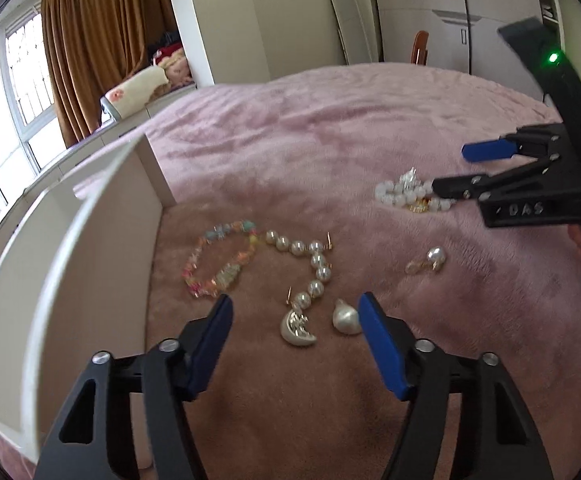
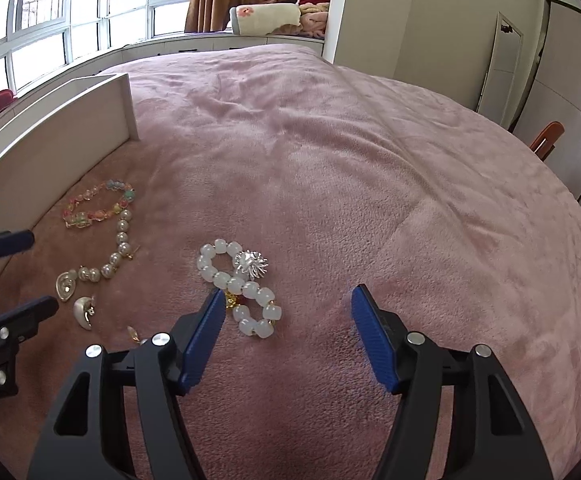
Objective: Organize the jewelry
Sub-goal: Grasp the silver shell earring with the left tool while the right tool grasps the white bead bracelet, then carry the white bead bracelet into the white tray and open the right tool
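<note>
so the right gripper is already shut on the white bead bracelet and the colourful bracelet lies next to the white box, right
Not quite. The right gripper is open: the right wrist view shows its blue pads apart, with the white bead bracelet lying on the pink blanket at the tip of one pad, not clamped. The rest holds: the colourful bracelet does lie next to the white box.

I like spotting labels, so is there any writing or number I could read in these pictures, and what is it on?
"DAS": raised letters on the black body of the right claw, seen from the left camera; the letters are slightly blurred.
No other writing shows: none on the jewelry, the pink blanket or the white box.
</note>
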A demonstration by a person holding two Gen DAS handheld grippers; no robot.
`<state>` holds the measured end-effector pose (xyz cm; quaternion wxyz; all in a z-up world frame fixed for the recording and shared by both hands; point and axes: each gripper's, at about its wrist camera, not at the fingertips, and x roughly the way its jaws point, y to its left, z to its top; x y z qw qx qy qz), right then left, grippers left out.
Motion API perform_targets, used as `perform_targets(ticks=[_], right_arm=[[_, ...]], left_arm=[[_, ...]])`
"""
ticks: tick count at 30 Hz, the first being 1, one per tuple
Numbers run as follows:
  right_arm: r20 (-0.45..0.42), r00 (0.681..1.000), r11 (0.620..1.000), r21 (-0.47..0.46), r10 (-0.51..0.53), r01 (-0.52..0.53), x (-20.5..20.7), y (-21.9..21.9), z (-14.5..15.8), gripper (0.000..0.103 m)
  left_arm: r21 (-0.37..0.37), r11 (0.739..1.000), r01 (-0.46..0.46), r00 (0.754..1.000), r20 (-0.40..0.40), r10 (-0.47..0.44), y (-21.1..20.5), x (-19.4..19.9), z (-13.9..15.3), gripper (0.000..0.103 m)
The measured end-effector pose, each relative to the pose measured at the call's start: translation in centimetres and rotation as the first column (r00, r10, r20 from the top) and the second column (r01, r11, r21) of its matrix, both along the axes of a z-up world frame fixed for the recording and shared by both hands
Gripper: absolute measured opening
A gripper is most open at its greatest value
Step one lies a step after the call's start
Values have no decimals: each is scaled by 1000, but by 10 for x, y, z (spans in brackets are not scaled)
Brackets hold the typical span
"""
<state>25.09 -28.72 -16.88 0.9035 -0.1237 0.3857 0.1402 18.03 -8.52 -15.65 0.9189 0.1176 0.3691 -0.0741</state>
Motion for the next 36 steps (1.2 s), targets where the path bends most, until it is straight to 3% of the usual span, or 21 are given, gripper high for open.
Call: perform_targets(ticks=[3, 7, 8, 10, 11, 13, 26, 36], right_arm=[[-16, 1000, 1000, -2, 8, -8, 3, -1, -6, 61], [-31, 999, 1000, 2, 20, -20, 7, 0, -12, 52], [-34, 999, 999, 12, 32, -32, 7, 0, -12, 48], [-49, 996, 997, 37, 72, -71, 6, 2, -13, 23], [-56, 995, 996, 46, 85, -82, 7, 3, -14, 20], [-78, 991, 992, 76, 110, -104, 7, 5, -16, 11], [-85, 990, 964, 253, 113, -88, 0, -6, 6, 10], [7, 993, 950, 292, 117, -114, -23, 7, 60, 10]], left_arm=[[-19, 999, -40, 999, -31, 40, 7, 9, -13, 60], [-77, 994, -73, 994, -86, 67, 20, 23, -27, 43], [-82, 994, -74, 994, -90, 67, 21, 24, -29, 39], [-85, 995, -58, 995, -82, 51, 19, 24, -31, 30], [-81, 995, -49, 996, -80, 42, 17, 24, -33, 24], [-82, 996, -39, 997, -77, 33, 15, 24, -33, 23], [-232, 972, -42, 998, -51, 31, 29, 9, -3, 23], [-282, 959, 14, 999, 33, -5, 34, -16, 53, 23]])
